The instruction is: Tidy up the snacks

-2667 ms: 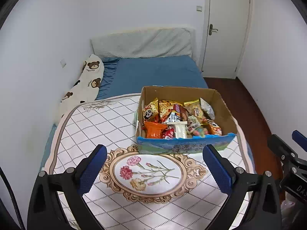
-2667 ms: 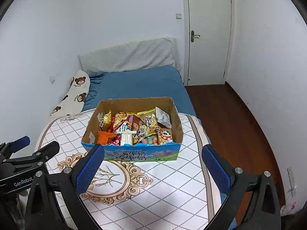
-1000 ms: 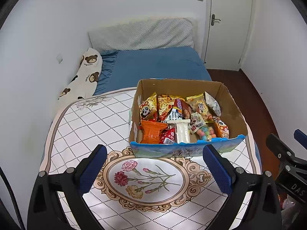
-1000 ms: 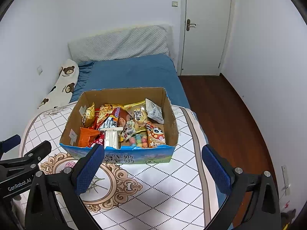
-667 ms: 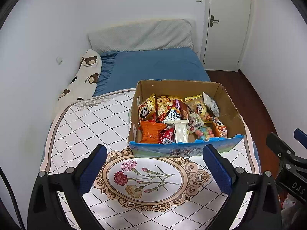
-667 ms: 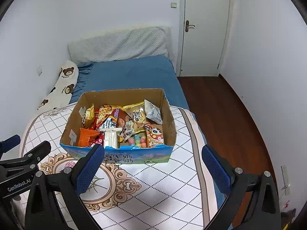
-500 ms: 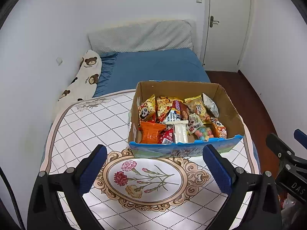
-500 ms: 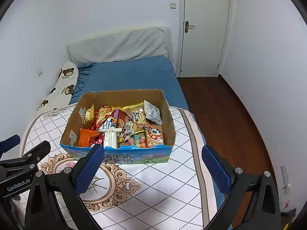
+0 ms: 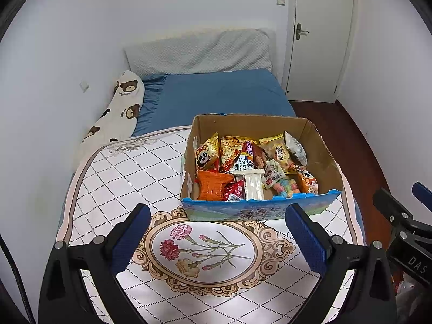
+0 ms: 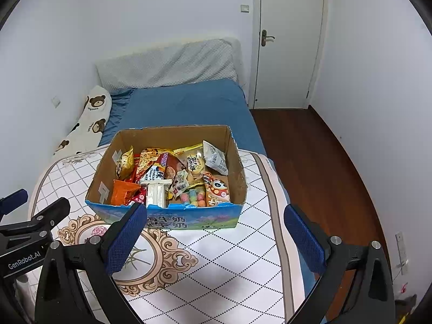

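A cardboard box [image 9: 325, 159] [image 10: 172, 135] with a blue printed front stands on the quilted mat, filled with several snack packets: an orange pack [image 9: 212, 185] [image 10: 122, 193], a white bar [image 9: 253, 183] [image 10: 156, 193], a bag of coloured candies [image 9: 286, 189] [image 10: 193, 197]. My left gripper [image 9: 216, 229] hovers open over the mat's floral medallion, short of the box front. My right gripper [image 10: 214, 228] is open too, its left finger [image 10: 124, 239] overlapping the box's front left corner in view. Neither holds anything.
The white diamond-pattern mat [image 9: 127, 178] [image 10: 243, 264] covers the near end of a blue bed [image 9: 216, 91]. A bear-print pillow [image 9: 118, 108] lies along the left wall. Wooden floor [image 10: 318, 156] and a shut door [image 10: 286, 40] are on the right.
Both views have drifted slightly since a second ago; the box sits a little farther from the fingers. Over the longer span both grippers rose and looked down into the box. Jaws stayed open.
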Motion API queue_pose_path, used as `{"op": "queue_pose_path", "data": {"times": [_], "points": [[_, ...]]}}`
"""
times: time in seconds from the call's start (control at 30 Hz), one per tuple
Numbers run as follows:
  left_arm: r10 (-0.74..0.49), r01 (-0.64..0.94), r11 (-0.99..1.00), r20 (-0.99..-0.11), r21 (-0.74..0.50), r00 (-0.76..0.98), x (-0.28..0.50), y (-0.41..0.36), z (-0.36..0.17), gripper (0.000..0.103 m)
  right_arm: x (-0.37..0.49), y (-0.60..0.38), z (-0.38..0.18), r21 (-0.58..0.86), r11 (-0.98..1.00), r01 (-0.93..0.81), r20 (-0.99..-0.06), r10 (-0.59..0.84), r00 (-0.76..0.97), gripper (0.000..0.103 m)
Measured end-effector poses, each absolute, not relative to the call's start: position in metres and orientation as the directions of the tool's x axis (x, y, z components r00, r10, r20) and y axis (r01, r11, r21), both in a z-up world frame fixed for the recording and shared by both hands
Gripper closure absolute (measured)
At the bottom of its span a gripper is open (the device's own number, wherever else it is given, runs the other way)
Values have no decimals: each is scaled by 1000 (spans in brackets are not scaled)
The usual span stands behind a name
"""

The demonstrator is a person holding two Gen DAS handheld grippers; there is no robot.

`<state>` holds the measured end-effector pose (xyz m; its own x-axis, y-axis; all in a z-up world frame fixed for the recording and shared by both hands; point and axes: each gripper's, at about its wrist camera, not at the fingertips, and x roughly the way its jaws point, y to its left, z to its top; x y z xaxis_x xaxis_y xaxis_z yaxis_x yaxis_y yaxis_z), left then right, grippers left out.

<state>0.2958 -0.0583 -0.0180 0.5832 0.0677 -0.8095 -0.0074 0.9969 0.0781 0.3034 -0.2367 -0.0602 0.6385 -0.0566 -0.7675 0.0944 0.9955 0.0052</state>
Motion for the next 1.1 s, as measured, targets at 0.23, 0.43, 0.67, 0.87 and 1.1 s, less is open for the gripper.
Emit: {"op": "queue_pose_path", "data": {"times": [0.23,0.43,0.67,0.87,1.1], "points": [[68,-9,997,-808,77,586,296,-59,-18,1,303,-236,-60,5,995,96,-767,-57,639,0],[70,-10,997,-807,79,587,297,-60,-17,1,302,-238,-58,7,995,97,-765,-58,642,0],[68,-11,997,-807,76,587,296,-60,-17,1,302,-240,-58,9,995,96,-763,-55,644,0],[69,-14,997,-808,75,586,296,-61,-17,1,300,-240,-57,11,995,95,-764,-54,643,0],[71,-15,997,-803,77,592,295,-62,-18,1,298,-240,-57,11,995,94,-762,-52,645,0]]}}
